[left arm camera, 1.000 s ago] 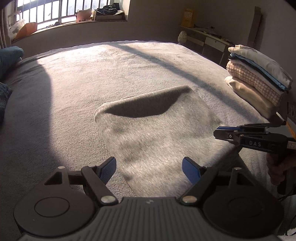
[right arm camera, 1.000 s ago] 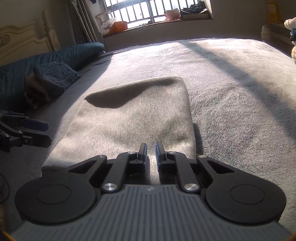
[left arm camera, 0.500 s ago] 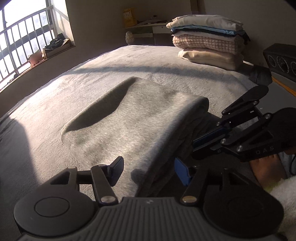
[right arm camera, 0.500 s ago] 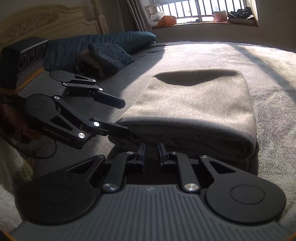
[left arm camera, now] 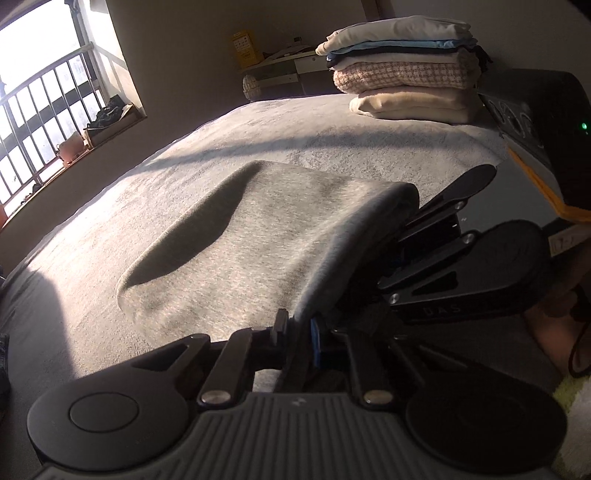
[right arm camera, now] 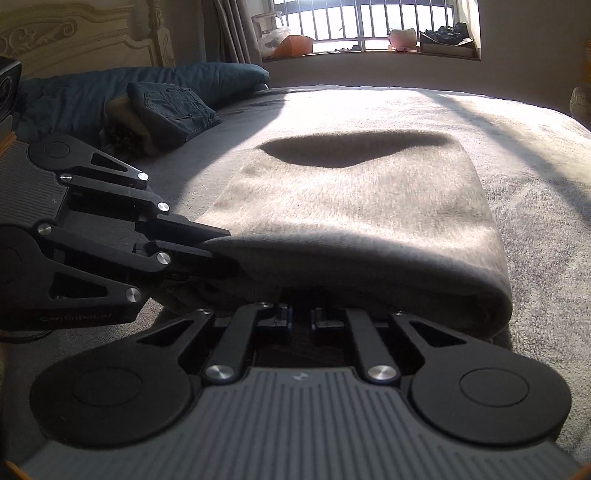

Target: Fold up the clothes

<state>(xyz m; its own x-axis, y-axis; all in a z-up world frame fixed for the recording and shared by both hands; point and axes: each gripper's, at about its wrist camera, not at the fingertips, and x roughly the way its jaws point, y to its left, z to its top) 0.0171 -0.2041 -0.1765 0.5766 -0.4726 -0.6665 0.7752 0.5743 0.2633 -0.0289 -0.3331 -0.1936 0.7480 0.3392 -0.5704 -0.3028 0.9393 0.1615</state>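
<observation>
A folded grey garment [left arm camera: 258, 236] lies on the grey bed cover [left arm camera: 92, 240], its near edge lifted; it also shows in the right wrist view [right arm camera: 362, 206]. My left gripper [left arm camera: 297, 332] is shut on the near left corner of that edge. It also shows in the right wrist view [right arm camera: 218, 243], pinching the garment from the left. My right gripper [right arm camera: 301, 319] is shut under the garment's near edge, its fingertips hidden by the cloth. In the left wrist view it [left arm camera: 402, 243] sits at the garment's right corner.
A stack of folded clothes [left arm camera: 402, 66] stands at the bed's far right corner beside a black box [left arm camera: 543, 110]. Folded jeans [right arm camera: 170, 107] and a blue pillow [right arm camera: 110, 88] lie by the headboard. A barred window [right arm camera: 369, 22] is behind.
My left gripper has closed on the garment's near corner. Both grippers have dropped low at the near edge, which is now raised off the bed.
</observation>
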